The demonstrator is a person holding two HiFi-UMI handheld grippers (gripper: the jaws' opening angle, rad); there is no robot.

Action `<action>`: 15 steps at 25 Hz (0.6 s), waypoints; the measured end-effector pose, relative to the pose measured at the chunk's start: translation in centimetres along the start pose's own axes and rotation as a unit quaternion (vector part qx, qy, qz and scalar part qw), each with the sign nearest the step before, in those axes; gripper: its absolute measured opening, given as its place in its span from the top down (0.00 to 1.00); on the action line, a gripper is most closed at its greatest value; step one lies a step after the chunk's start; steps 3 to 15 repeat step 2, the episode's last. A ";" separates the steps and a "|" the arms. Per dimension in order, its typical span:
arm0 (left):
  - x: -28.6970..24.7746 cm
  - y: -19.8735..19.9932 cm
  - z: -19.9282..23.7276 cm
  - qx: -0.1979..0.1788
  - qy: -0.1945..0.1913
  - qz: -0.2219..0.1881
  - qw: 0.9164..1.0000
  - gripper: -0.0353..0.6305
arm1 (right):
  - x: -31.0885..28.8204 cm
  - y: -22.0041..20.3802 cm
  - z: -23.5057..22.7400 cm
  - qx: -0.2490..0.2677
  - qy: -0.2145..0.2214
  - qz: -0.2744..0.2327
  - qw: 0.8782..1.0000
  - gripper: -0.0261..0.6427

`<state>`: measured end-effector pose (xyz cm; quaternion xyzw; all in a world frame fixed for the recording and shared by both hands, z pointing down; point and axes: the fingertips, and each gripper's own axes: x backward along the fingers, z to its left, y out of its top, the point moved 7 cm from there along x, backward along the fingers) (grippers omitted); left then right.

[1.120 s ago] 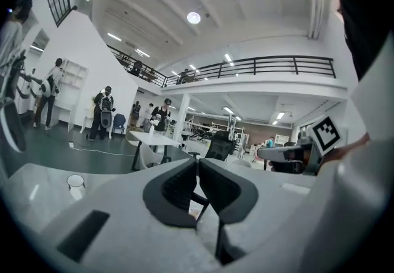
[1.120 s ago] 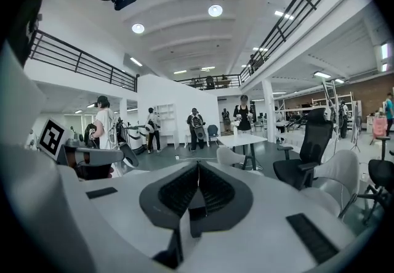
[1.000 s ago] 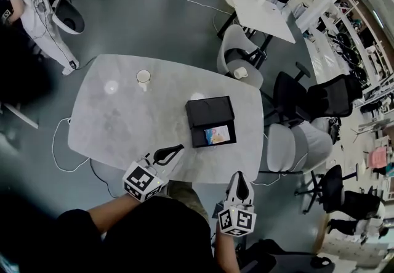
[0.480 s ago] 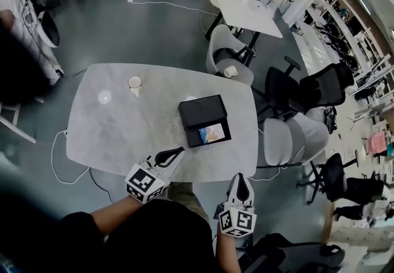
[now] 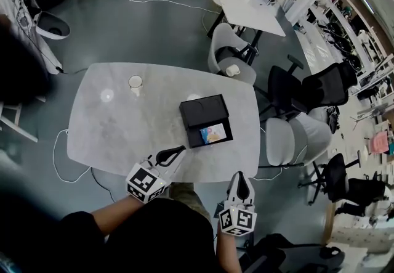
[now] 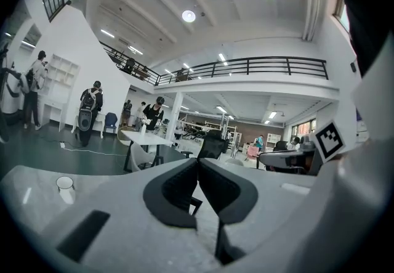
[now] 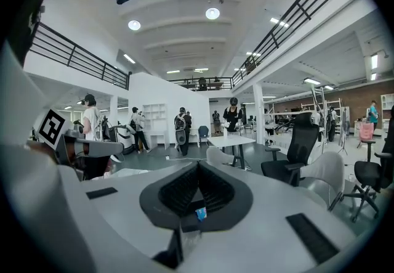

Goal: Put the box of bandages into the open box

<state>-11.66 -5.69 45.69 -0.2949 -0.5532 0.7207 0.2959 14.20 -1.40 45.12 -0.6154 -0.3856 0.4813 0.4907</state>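
Note:
A black open box (image 5: 206, 119) lies right of centre on the grey table (image 5: 123, 124), its lid folded back on the far side. A colourful box of bandages (image 5: 213, 134) lies inside its near half. My left gripper (image 5: 182, 148) hovers over the table's front edge, just left of the open box, shut and holding nothing. My right gripper (image 5: 239, 174) is off the table's front edge, below the box, also shut and holding nothing. In the left gripper view the gripper (image 6: 197, 161) has its pads meeting. In the right gripper view the gripper (image 7: 197, 165) is closed too.
A white cup (image 5: 135, 84) stands at the table's far left. Grey chairs (image 5: 231, 56) and black office chairs (image 5: 295, 90) crowd the right side. A white table (image 5: 249, 12) stands further back. A cable (image 5: 58, 154) loops on the floor at the left. People stand in the distance.
The head view has shifted slightly. Both grippers stay shut and keep their places near the table's front edge.

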 end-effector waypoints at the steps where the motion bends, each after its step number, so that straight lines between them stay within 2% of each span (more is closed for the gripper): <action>1: -0.1 0.0 0.1 0.000 0.001 0.000 1.000 0.91 | -0.1 0.0 0.0 0.000 0.001 0.001 1.000 0.94; 15: -0.1 0.1 0.1 -0.001 0.002 0.000 1.000 0.91 | -0.3 0.1 0.0 0.001 0.003 0.002 1.000 0.94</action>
